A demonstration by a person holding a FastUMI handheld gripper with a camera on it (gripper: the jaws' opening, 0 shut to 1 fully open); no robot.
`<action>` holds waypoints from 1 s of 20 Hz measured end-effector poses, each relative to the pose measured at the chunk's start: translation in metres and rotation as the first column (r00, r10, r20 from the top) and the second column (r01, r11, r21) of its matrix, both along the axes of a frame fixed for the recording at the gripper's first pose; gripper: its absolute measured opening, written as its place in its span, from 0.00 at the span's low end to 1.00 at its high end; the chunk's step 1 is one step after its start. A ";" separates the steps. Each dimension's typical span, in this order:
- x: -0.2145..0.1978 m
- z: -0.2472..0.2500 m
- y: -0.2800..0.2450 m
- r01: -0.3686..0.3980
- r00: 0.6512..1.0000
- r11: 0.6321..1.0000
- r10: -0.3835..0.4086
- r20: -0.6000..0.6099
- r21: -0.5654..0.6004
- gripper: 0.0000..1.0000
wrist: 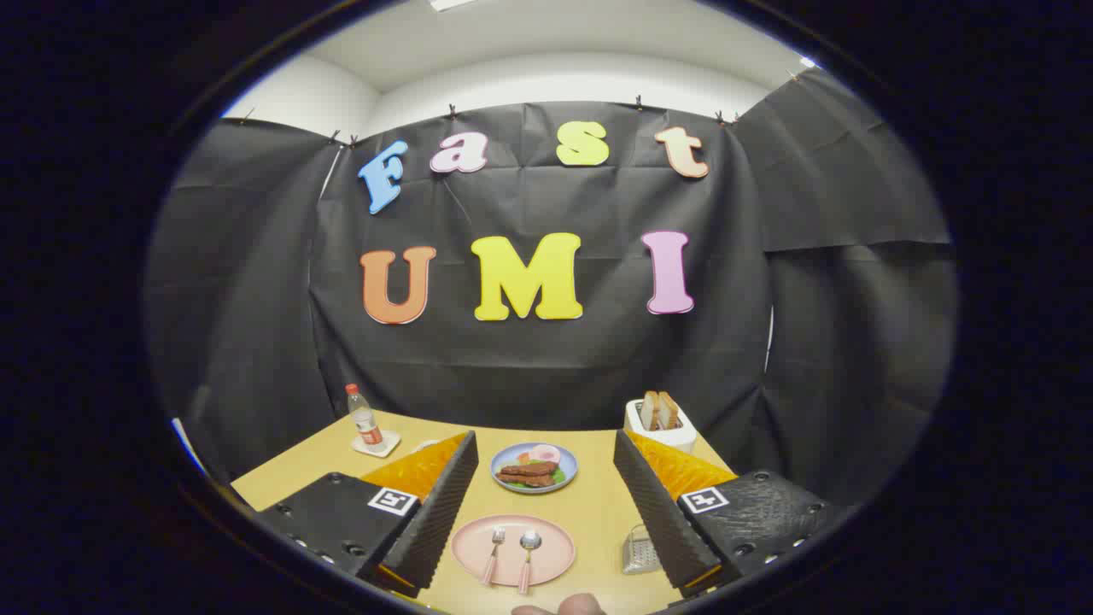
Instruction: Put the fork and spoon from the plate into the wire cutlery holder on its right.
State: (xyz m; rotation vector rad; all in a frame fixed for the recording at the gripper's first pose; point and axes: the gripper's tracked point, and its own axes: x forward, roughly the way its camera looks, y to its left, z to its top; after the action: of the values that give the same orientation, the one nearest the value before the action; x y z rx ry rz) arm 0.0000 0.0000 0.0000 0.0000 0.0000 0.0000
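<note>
The gripper (543, 504) hangs above the table (598, 512) with its 2 fingers spread wide and nothing between them, a stance that suits lining up before any descent; the pink plate (512, 549) lies between the fingers, toward 6 o'clock. On it the fork (493, 553) and spoon (528, 559) rest side by side, heads toward 12 o'clock, handles offered to the approach. The wire cutlery holder (639, 549) stands at the plate's 3 o'clock, touching-close to the right finger, so transfers look short. A food plate (534, 467) sits at 12 o'clock; the toaster (659, 424) at 1 o'clock; a bottle (365, 418) at 10 o'clock.
</note>
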 end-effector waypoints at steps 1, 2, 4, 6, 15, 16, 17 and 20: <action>0.001 -0.004 0.003 -0.005 1.000 1.000 0.005 -0.006 -0.003 0.96; 0.000 -0.007 0.005 -0.009 1.000 1.000 0.009 -0.016 -0.006 0.96; 0.000 -0.015 0.011 -0.023 0.999 1.000 0.023 -0.037 0.006 0.96; 0.000 -0.018 0.014 -0.029 0.999 0.999 0.030 -0.046 0.016 0.96; 0.004 -0.046 0.015 -0.042 0.993 0.999 0.040 -0.108 -0.012 0.96; 0.005 -0.054 0.014 -0.044 0.991 0.999 0.043 -0.126 -0.009 0.96; 0.006 -0.063 0.012 -0.040 0.989 0.999 0.039 -0.144 -0.001 0.96; 0.012 -0.106 0.009 -0.026 0.971 1.000 0.028 -0.236 0.009 0.96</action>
State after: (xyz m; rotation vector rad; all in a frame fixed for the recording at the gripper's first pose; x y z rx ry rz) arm 0.0119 0.0086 -0.1057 0.0057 0.2382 0.0272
